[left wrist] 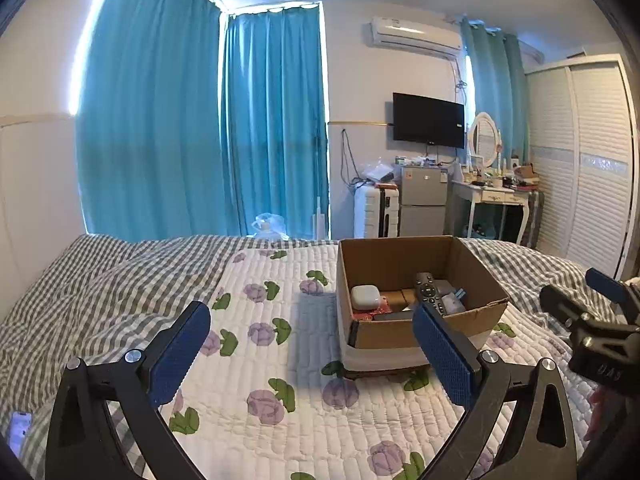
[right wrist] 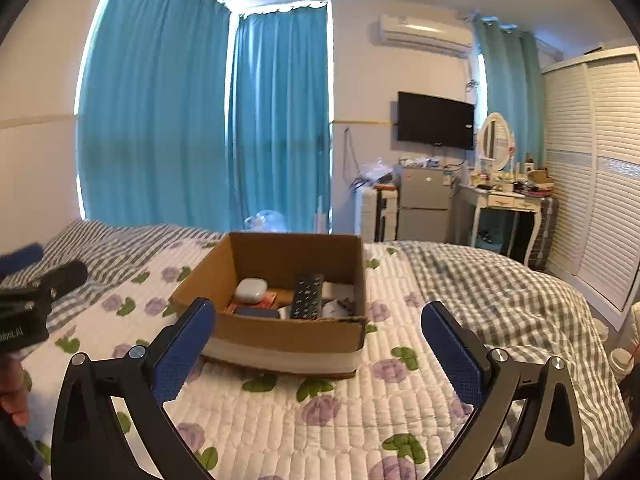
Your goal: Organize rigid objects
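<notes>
Box (right wrist: 280,332), cardboard, set on the quilted bed (right wrist: 360,420); remote (right wrist: 307,296), white case (right wrist: 251,290) and small items held inside. Left hand-held gripper (left wrist: 312,356) and right hand-held gripper (right wrist: 318,354) spread wide, nothing gripped. Any further item is best lowered clear of the rim and laid flat.

Home bedroom: quilted bed (left wrist: 280,360), teal curtains (left wrist: 180,120), wardrobe (left wrist: 592,160), dressing table (right wrist: 508,200).

Both grippers are held side by side, pointing slightly downward. The left gripper (left wrist: 311,352) has its jaws spread wide with nothing between them; the right gripper (right wrist: 318,350) likewise gapes empty.
</notes>
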